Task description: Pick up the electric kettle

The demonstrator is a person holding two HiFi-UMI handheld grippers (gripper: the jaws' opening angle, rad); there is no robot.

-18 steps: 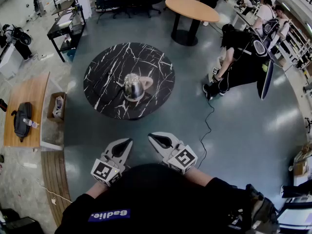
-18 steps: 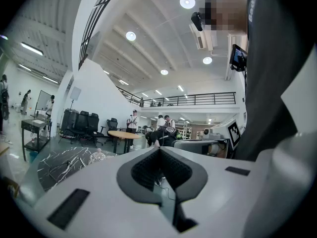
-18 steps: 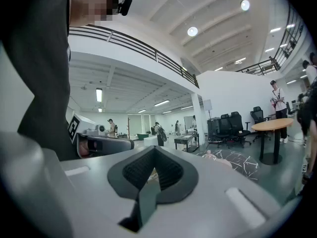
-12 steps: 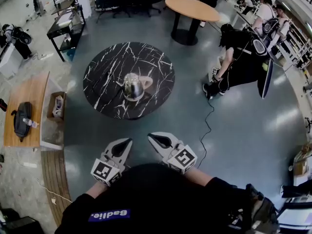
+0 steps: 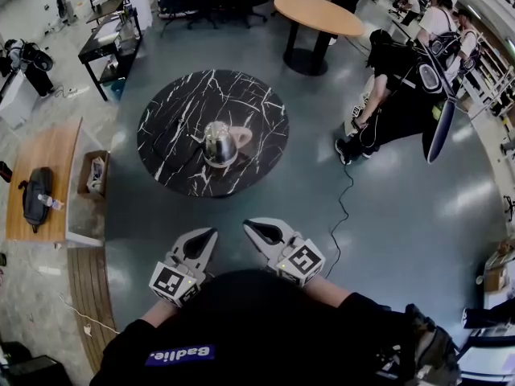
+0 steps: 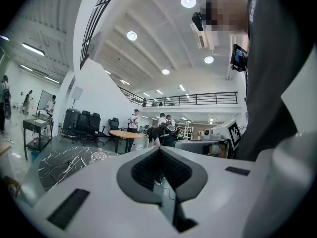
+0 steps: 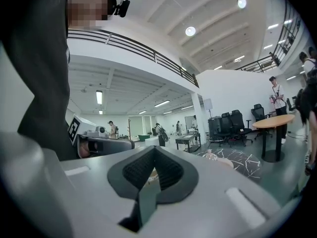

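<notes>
As far as the pictures show, nothing of the pickup is done yet. The grey floor [image 5: 386,207] fills most of the head view. A wide strip of it separates you, at the bottom of the frame, from the round black marbled tabletop [image 5: 173,167] at centre, slightly left. Your left tongs [image 5: 212,233] and right tongs [image 5: 248,226] sit side by side just in front of your chest in the lower middle, both pointing up the frame toward that tabletop. In each one's own view the jaws are pressed together with nothing between them. The electric kettle [image 5: 219,143], shiny steel, stands upright near the middle of the tabletop, well apart from both tongs. A tan piece [image 5: 244,137] touches its right side, and I cannot tell whether it is a handle or a base. By my reading the whole job is left: close the distance, spread one pair of jaws, take hold of the kettle and lift it off the tabletop.
</notes>
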